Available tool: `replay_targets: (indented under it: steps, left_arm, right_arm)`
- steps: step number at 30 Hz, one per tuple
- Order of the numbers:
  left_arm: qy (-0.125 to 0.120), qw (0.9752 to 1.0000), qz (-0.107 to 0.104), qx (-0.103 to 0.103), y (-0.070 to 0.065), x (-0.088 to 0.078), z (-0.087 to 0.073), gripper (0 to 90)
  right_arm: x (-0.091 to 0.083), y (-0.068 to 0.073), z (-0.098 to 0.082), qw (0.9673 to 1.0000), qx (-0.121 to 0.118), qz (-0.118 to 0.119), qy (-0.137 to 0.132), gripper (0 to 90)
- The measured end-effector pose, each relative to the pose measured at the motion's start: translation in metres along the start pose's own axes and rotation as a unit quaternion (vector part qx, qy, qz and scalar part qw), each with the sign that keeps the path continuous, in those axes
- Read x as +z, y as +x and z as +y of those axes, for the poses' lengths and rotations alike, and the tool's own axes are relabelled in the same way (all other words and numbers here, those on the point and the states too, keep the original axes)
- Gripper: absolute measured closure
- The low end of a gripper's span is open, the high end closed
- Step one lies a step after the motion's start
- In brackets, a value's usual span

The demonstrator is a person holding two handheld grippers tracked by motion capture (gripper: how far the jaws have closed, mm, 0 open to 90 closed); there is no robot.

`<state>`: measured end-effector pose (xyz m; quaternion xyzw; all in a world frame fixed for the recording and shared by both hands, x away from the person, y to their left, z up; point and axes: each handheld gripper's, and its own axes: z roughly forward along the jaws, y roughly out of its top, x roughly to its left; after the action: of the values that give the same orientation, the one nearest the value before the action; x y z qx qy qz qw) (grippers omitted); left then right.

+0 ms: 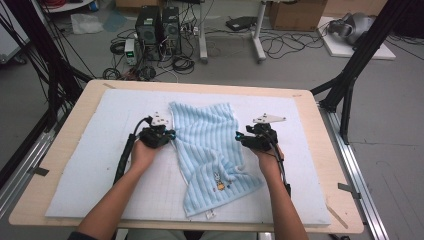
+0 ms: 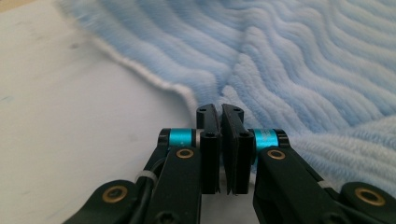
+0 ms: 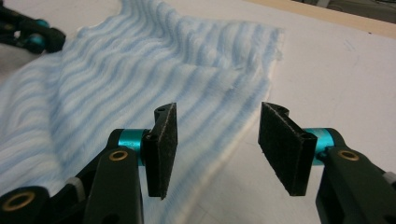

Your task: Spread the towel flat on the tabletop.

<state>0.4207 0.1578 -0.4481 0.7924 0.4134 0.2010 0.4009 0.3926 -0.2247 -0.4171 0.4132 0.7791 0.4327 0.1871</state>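
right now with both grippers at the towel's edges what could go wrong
1. The left gripper has its jaws shut at the hem of the pale blue striped fleecy towel, but no cloth visibly sits between the pads; lifting may leave the towel behind.
2. The right gripper is open, straddling the opposite edge; a one-sided pull would likely drag and bunch the towel.
3. The towel already lies crumpled near its bottom corner; tugging could deepen that fold.

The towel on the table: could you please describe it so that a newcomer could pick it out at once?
On the wooden table lies a white foam mat; the towel is spread rumpled across its middle, between the left gripper and the right gripper. It is the one pale blue, ribbed cloth there, with a small cartoon patch near its lower edge.
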Motion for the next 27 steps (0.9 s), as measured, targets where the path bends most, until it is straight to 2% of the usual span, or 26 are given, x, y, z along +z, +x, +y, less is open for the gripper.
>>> replay_targets:
  steps: [1,5,8,9,11,14,16,17,18,19,21,24,26,27]
  left_arm:
    - [-0.006,0.9998,0.002,-0.021,0.008,0.000,0.000,85.5]
    - [-0.025,0.9978,0.041,-0.046,0.035,-0.002,0.003,85.5]
    - [-0.041,0.9957,0.036,-0.075,0.049,-0.002,0.001,84.0]
    - [-0.046,0.9943,0.032,-0.090,0.051,-0.003,-0.001,78.9]
    - [-0.048,0.9924,0.023,-0.111,0.052,-0.003,-0.001,57.5]
    - [-0.057,0.9919,0.019,-0.112,0.050,-0.008,0.001,50.7]
    - [-0.064,0.9920,0.015,-0.108,0.049,-0.013,0.003,48.8]
    - [-0.065,0.9922,0.013,-0.106,0.048,-0.015,0.004,47.9]
    - [-0.066,0.9925,0.008,-0.103,0.047,-0.017,0.005,46.7]
    - [-0.069,0.9928,0.009,-0.098,0.045,-0.019,0.005,46.5]
    - [-0.070,0.9935,0.010,-0.089,0.043,-0.022,0.004,46.2]
    - [-0.067,0.9943,0.004,-0.083,0.041,-0.024,0.000,45.9]
    - [-0.061,0.9949,-0.002,-0.081,0.039,-0.023,-0.003,45.9]
    - [-0.060,0.9949,-0.006,-0.081,0.037,-0.023,-0.004,45.9]
  right_arm:
    - [0.001,0.002,0.000,1.0000,0.001,0.001,0.001,46.9]
    - [0.008,0.005,-0.001,0.9999,0.002,0.007,0.009,46.9]
    - [0.015,0.011,0.000,0.9998,0.009,0.020,0.003,47.0]
    - [0.018,0.014,0.001,0.9996,0.009,0.027,0.004,47.1]
    - [0.026,0.021,0.002,0.9991,0.004,0.042,0.008,47.6]
    - [0.041,0.032,0.002,0.9977,-0.006,0.064,0.023,51.8]
    - [0.051,0.037,0.002,0.9970,-0.019,0.064,0.039,62.1]
    - [0.055,0.039,0.001,0.9964,-0.033,0.054,0.056,74.6]
    - [0.059,0.040,0.001,0.9954,-0.049,0.044,0.070,81.6]
    - [0.061,0.038,0.001,0.9955,-0.052,0.036,0.070,87.3]
    - [0.062,0.033,0.004,0.9966,-0.050,0.002,0.065,87.5]
    - [0.061,0.020,0.007,0.9960,-0.047,-0.053,0.055,87.8]
    - [0.061,0.012,0.008,0.9934,-0.036,-0.091,0.058,87.8]
    - [0.062,0.007,0.008,0.9911,-0.039,-0.114,0.057,87.8]
